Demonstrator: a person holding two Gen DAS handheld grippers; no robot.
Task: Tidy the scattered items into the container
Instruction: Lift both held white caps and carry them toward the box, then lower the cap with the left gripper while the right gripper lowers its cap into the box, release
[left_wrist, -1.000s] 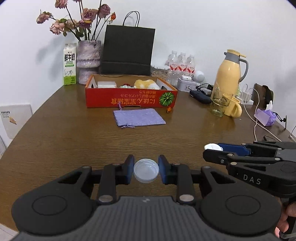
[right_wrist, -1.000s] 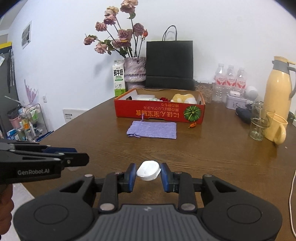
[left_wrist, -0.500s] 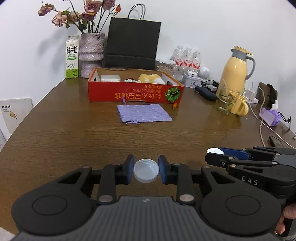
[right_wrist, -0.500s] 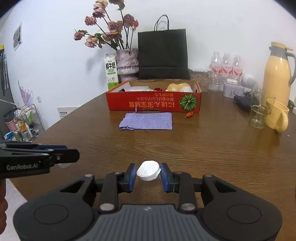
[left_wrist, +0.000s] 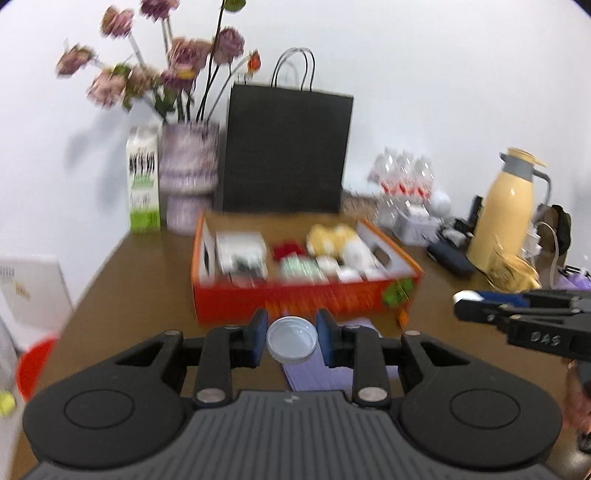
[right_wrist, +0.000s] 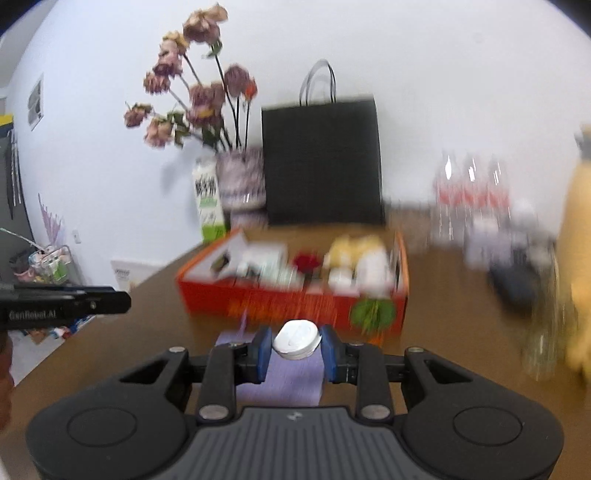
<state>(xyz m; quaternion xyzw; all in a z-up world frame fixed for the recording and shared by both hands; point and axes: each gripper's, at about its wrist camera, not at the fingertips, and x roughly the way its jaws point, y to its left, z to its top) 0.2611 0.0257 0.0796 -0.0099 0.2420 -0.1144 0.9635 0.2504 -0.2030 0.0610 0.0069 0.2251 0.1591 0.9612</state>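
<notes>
While the left gripper (left_wrist: 291, 339) hangs over the brown worktop (left_wrist: 147, 280), its jaws pinch a clear round lid (left_wrist: 291, 340) above a lilac pouch (left_wrist: 317, 374). Just beyond lies the red box (left_wrist: 295, 301), already holding several items. Further right, the right gripper (right_wrist: 296, 345) has its jaws clamped on a white cap (right_wrist: 296, 338).
</notes>
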